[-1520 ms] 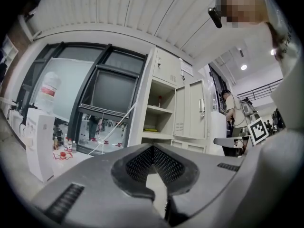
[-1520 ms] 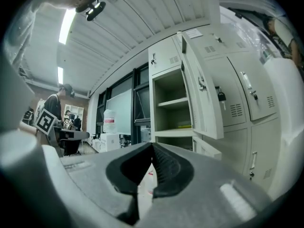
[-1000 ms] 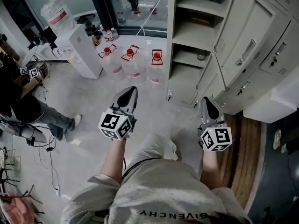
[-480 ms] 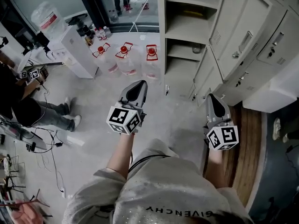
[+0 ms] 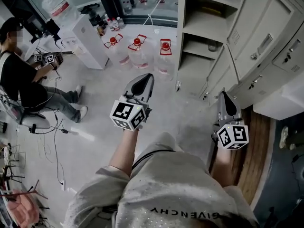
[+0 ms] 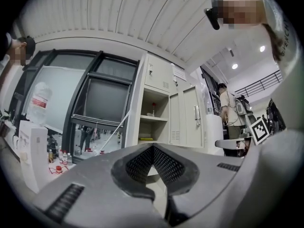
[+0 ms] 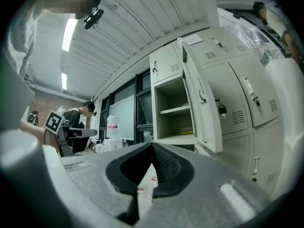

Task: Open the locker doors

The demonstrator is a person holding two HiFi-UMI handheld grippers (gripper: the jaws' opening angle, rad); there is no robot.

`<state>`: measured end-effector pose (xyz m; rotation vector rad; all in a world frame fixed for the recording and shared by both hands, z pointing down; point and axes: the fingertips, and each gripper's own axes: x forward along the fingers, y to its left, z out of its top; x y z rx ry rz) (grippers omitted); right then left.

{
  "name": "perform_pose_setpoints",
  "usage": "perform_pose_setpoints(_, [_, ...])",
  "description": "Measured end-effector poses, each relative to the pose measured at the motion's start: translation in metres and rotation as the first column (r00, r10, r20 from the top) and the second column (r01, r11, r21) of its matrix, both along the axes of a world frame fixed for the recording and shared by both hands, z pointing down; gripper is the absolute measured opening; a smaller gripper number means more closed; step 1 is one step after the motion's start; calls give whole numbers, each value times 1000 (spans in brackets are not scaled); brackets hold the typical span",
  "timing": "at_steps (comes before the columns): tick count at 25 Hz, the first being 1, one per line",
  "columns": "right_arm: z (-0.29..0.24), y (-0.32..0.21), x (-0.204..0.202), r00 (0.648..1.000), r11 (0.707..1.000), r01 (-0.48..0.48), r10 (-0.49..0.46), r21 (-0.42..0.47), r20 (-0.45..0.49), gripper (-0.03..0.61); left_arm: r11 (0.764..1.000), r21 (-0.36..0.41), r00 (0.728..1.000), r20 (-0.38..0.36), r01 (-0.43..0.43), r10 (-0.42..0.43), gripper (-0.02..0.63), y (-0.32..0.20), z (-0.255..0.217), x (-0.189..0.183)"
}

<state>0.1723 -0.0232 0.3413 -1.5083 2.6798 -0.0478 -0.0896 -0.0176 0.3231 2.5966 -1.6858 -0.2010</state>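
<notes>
A bank of pale grey lockers (image 5: 266,46) fills the upper right of the head view. Its left column (image 5: 204,27) stands open with bare shelves, and one door (image 5: 259,37) is swung out. The doors to the right, with handles (image 5: 255,82), are closed. The left gripper (image 5: 145,78) is held out over the floor, left of the open column, shut and empty. The right gripper (image 5: 223,97) points at the base of the lockers, shut and empty. The right gripper view shows the open compartment (image 7: 173,110), the swung door (image 7: 202,99) and a padlock (image 7: 222,109). The left gripper view shows the open shelves (image 6: 153,115).
Three water jugs with red caps (image 5: 137,51) stand on the floor beside a white dispenser (image 5: 90,39). A seated person (image 5: 28,84) is at the left, with cables on the floor nearby. A wooden strip (image 5: 256,146) runs along the lockers at the right.
The left gripper has shifted slightly forward and to the right. The view has swung, so the seated person now shows more fully at the left. Both grippers stay shut.
</notes>
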Motion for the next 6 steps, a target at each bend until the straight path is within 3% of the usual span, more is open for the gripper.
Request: perform_pose_setpoints(6, [4, -11, -4, 999, 1000, -25, 25, -8, 25, 0, 1000, -8, 1000, -14, 4, -4, -2, -4, 6, -14])
